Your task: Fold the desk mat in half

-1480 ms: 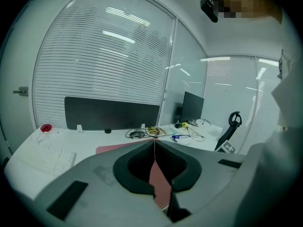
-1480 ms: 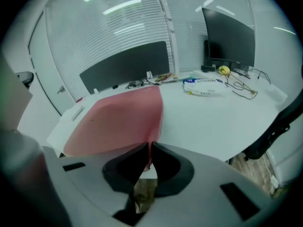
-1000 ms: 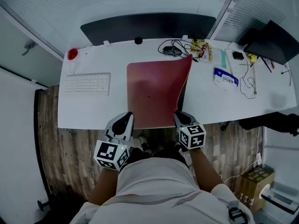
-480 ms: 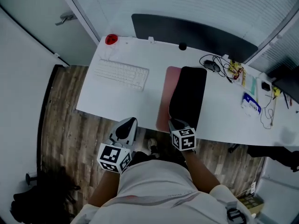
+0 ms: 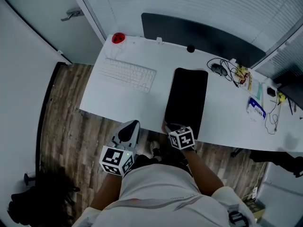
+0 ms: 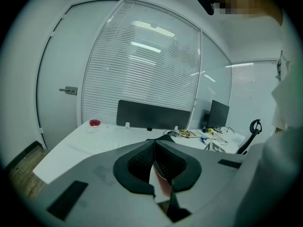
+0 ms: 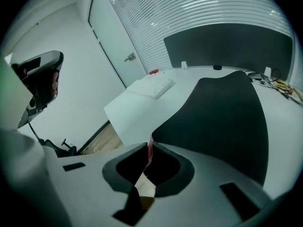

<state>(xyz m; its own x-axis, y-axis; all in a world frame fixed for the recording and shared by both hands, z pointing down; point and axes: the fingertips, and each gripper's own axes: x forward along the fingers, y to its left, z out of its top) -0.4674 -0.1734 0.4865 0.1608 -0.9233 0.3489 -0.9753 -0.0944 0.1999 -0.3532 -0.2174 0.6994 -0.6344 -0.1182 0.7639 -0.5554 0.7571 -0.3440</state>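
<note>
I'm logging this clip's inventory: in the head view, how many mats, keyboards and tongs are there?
Mat: 1
Keyboard: 1
Tongs: 2, the left tongs and the right tongs
Total: 4

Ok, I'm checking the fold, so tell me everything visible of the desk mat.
The desk mat lies folded in half on the white desk, a flat matte black rectangle with rounded corners. Its near end reaches the desk's front edge. The right claw is shut on its near left corner, where a thin red edge shows.
</note>
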